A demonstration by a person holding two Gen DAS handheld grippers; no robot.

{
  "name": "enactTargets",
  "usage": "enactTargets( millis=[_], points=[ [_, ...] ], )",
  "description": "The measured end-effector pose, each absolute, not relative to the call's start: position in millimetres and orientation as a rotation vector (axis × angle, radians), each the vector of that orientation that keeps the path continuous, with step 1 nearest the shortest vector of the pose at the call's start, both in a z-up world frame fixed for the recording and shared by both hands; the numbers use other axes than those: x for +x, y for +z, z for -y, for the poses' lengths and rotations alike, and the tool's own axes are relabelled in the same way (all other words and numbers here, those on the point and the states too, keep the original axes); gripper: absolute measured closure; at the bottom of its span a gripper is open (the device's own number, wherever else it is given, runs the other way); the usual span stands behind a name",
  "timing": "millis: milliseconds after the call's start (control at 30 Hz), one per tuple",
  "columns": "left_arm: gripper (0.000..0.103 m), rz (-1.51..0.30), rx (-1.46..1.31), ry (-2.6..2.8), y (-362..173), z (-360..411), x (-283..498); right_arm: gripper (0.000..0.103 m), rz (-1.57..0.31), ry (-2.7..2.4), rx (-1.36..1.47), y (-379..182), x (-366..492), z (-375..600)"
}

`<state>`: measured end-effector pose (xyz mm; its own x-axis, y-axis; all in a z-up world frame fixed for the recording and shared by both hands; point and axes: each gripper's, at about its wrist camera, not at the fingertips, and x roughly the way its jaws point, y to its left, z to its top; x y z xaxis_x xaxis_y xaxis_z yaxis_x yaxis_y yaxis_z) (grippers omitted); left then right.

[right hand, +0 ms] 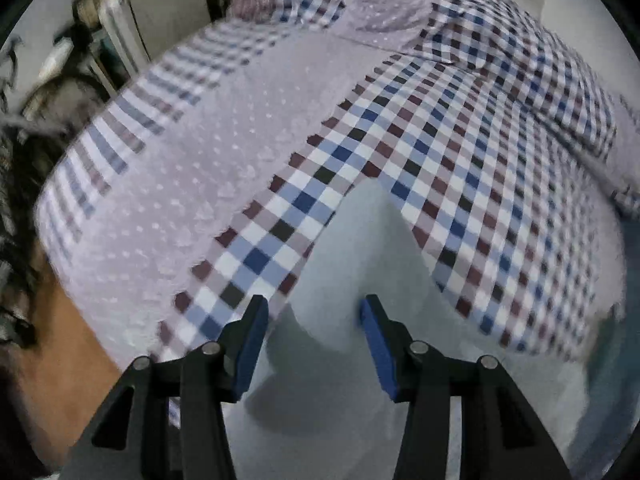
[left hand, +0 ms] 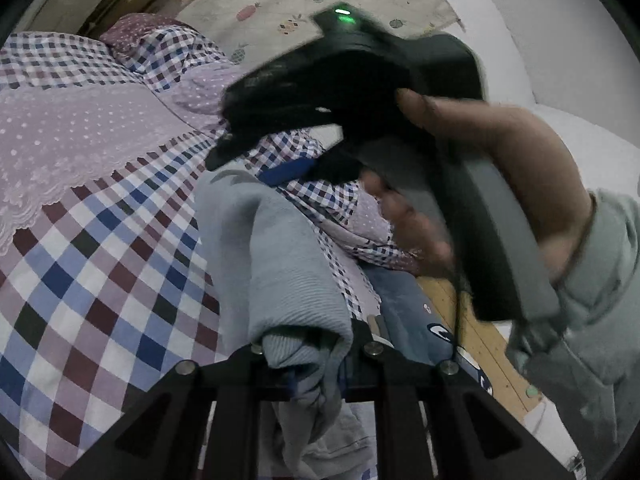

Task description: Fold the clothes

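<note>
My left gripper [left hand: 316,354] has its fingers closed on a bunched fold of the grey-blue garment [left hand: 276,256], which rises away from the fingers over the checked quilt [left hand: 104,280] on the bed, close to the bed's edge; past that edge I see wooden floor [left hand: 476,320]; my right gripper [right hand: 314,344] has its blue-padded fingers [right hand: 250,344] spread wide, gripping nothing, with a pale fold of the garment [right hand: 352,264] lying between them; from the left wrist view, my right hand [left hand: 500,184] holds that gripper's grey handle above the garment.
</note>
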<state>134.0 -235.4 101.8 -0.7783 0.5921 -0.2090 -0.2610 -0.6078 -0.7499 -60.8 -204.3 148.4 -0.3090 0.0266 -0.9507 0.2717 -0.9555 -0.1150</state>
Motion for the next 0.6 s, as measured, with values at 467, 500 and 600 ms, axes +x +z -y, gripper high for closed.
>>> enactTargets(
  millis=[467,500,600],
  points=[
    [0.092,0.907,-0.593,2.386,108,228,139,0.029,-0.778,-2.401,1.994,98,-106,225],
    [0.092,0.903,-0.595,2.386,108,228,139,0.029,-0.793,-2.398,2.011,94,-108,224],
    [0.092,0.913,-0.6,2.367,107,229,138,0.059,-0.777,-2.397,2.035,89,-109,220]
  ],
)
